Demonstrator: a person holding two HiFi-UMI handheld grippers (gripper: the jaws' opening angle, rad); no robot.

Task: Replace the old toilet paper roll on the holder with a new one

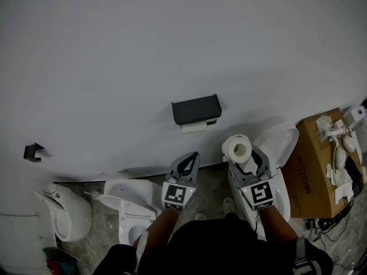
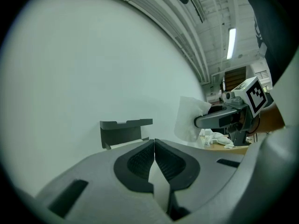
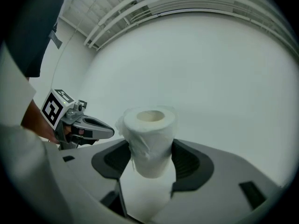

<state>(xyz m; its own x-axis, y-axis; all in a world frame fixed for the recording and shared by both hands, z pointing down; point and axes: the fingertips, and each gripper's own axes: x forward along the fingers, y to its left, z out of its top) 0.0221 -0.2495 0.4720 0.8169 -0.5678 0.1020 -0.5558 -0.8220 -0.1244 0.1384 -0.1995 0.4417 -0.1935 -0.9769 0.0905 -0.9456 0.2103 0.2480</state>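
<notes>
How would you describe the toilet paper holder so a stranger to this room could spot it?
Look at the wide pale wall above the toilets. Near its middle hangs a dark boxy holder with a white paper edge showing beneath it. The only other dark fitting, a small bracket far left, carries no paper.

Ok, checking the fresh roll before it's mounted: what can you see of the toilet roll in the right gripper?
The toilet roll is white and full, soft paper round a pale core, outer sheet ragged. It stands upright, clamped by its sides between the fingers of the right gripper, right of the black wall holder.
</notes>
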